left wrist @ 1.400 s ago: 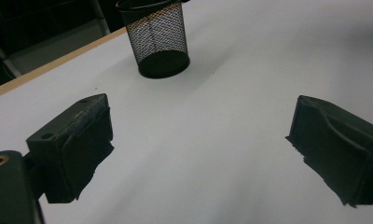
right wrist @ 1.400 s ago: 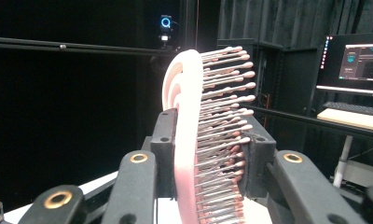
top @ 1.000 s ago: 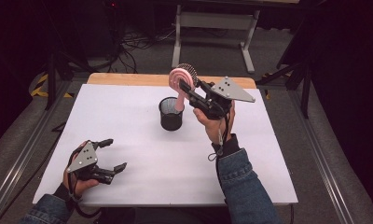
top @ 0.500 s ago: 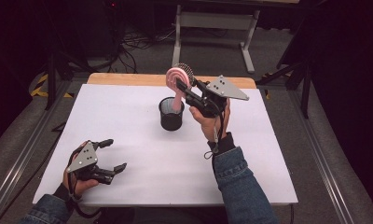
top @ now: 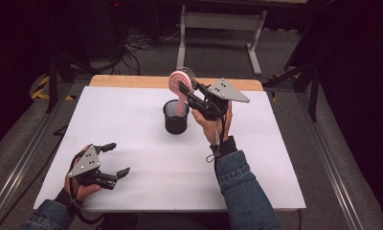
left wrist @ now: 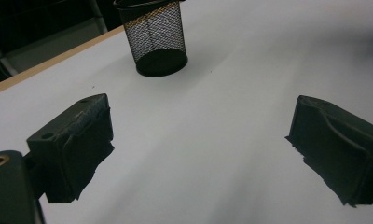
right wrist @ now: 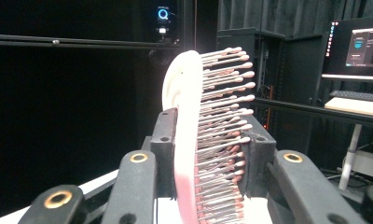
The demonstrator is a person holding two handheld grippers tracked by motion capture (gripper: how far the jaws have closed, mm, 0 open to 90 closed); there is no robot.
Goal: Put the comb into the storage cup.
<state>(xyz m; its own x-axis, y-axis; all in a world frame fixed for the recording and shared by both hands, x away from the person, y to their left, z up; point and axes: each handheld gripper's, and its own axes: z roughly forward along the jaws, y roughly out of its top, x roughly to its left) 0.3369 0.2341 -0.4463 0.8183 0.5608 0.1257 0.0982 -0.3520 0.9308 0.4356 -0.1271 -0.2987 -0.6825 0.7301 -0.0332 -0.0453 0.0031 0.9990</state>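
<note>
A pink hairbrush (top: 180, 82) with pale bristles stands upright, its handle going down into a black mesh cup (top: 175, 117) at the middle of the white table (top: 132, 120). My right gripper (top: 185, 92) is shut on the brush just above the cup's rim. In the right gripper view the hairbrush (right wrist: 194, 140) is clamped between the two jaws, bristles pointing right. My left gripper (top: 115, 159) rests open near the front left edge, nothing between its jaws. The left gripper view shows the mesh cup (left wrist: 154, 39) ahead, at some distance.
The table's wooden far edge (top: 132, 80) runs behind the cup. A white metal stand (top: 218, 28) and cables lie on the floor beyond. A monitor (right wrist: 359, 51) glows in the dark room to the right in the right gripper view.
My right gripper has shifted slightly left and lower with the brush, the handle now further inside the cup. The left gripper has stayed put.
</note>
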